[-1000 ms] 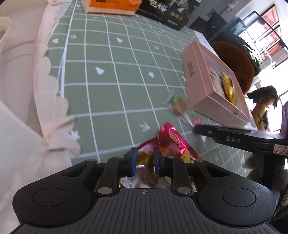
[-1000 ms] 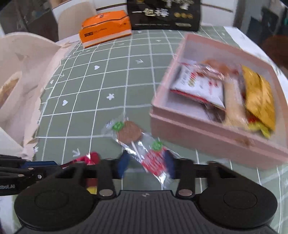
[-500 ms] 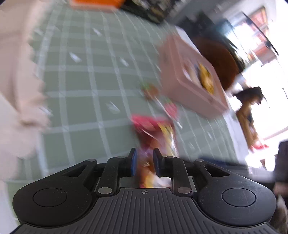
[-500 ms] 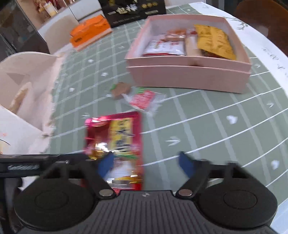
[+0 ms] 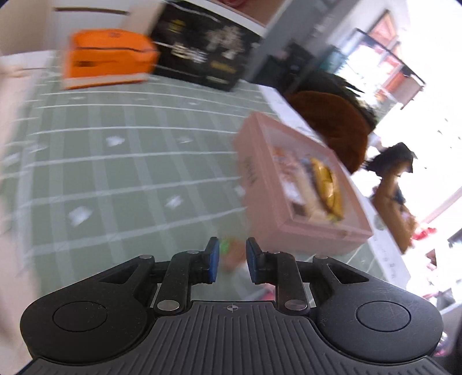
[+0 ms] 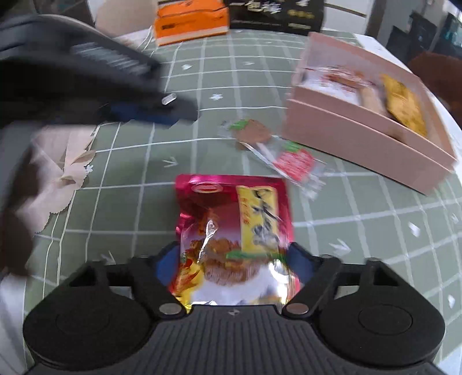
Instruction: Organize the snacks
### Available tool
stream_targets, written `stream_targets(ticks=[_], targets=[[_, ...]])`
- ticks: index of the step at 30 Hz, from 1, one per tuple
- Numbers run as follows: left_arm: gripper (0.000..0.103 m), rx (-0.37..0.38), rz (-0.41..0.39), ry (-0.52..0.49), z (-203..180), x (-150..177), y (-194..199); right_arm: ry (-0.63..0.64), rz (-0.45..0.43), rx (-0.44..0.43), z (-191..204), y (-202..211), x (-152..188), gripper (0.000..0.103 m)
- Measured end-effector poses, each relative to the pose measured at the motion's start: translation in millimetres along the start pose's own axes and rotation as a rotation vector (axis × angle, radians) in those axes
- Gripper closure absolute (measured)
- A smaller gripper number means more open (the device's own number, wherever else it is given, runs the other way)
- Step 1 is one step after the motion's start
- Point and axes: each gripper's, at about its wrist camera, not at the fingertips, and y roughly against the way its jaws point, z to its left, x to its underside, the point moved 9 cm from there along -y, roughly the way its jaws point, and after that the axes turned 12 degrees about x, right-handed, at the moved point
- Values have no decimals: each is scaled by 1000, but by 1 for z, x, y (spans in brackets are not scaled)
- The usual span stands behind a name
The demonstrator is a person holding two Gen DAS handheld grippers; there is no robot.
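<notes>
On the worktop (image 6: 375, 230), under a green grid cloth, the pink box (image 6: 361, 138) sits far right, already holding a few packets, a yellow one (image 6: 404, 106) among them. An orange carton (image 6: 190, 20) and a black box (image 6: 277, 14) stand at the far edge.

The red snack bag (image 6: 234, 230) lies flat in the middle, near end between the right gripper (image 6: 234, 259) jaws. Those jaws are closing on it; pads look close to the bag's edges, but blur hides whether they press yet. Two wrapped lollipops, brown (image 6: 254, 134) and red (image 6: 294, 161), lie between the bag and the box, just beside the box wall.

The left gripper (image 5: 231, 259) has its jaws at their narrowest with nothing clamped. The brown lollipop (image 5: 234, 253) shows beyond the gap, on the cloth. In the right view this gripper (image 6: 86, 72) hovers upper left, well clear of the bag.

Step in hand, as I read it: right grabs the bag for transfer to the box.

To do it well:
- Let the jaws finish closing before lifting; foil is slick and crumples.
- Grip is at the bag's end, so it will droop. Lift high enough to clear the lollipops and the box wall.
- Drop it into the free near-left part of the box, not on the yellow packet.
- Keep the left out of the transfer path.
</notes>
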Motion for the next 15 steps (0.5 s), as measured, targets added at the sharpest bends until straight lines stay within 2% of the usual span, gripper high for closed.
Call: stream_targets(ticks=[1,2,4,6,8,11,13,15], targets=[[79,-13,10,-19,2,-9,-13,-10,-1,15,-10,4,4,44],[79,-25,25,-44,6,-14,-23,-17,-6,46,-22,7,9,47],[79,-39,64,-81,13,-22,-44,-23,-9,114,-48,11,20,47],[79,-5,126,-87,15,-19,-56,-60,24,150,-74,6,32,47],[79,43,193,-112,10,-5,-57,-135,56,135,-97,3,43,36],[79,99,294,-234,-11,23,-50,-263,78,77,-124,3,59,19],[78,136,359,-311,-25,45,-42,-322,63,53,-134,5,67,15],[74,132,388,-368,-34,58,-38,-357,42,45,-140,5,69,10]])
